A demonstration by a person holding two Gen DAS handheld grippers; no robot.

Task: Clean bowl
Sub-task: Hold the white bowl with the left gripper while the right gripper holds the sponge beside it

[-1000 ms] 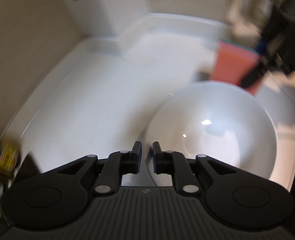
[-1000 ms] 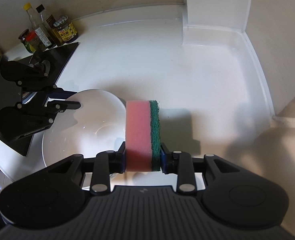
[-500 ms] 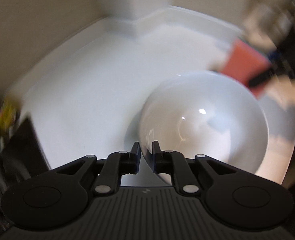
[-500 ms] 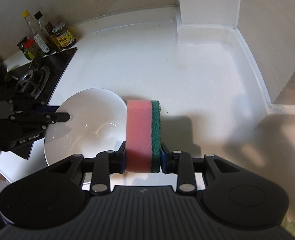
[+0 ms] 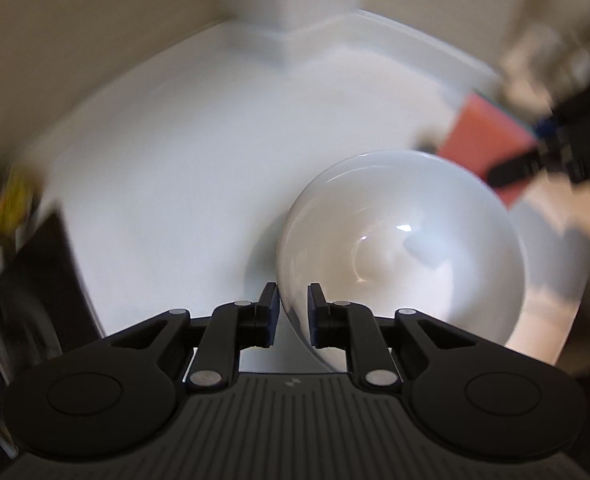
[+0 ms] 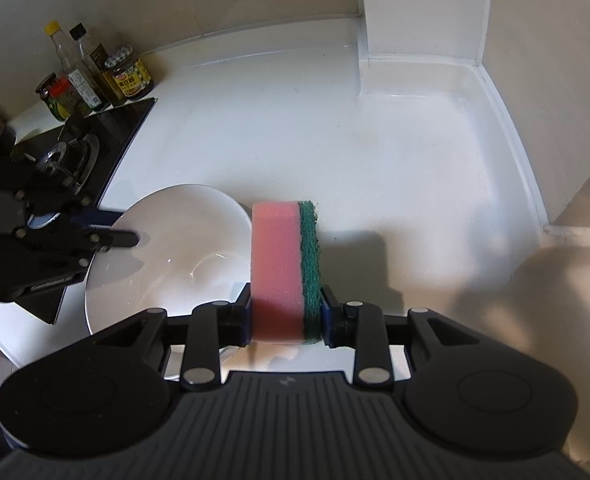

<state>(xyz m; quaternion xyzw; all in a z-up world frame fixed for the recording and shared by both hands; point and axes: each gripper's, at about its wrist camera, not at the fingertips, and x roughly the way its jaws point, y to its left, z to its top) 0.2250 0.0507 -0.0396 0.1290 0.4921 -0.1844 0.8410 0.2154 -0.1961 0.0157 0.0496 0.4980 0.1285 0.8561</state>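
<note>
Desk: white, cornered by walls.
Stove: black, at the desk's left edge, just beside the bowl.
Bowl: white, round, no long axis; on the desk's near left part.
Left tongs: nearer hand; jaws opening, astride the bowl's rim, pads seemingly not pressing.
Right tongs: clamped on sponge.
Sponge: pink with green pad, upright, just right of the bowl; nothing stands between.
Bottles and jars: behind the stove, well apart.

Bowl on counter, right of stove.
</note>
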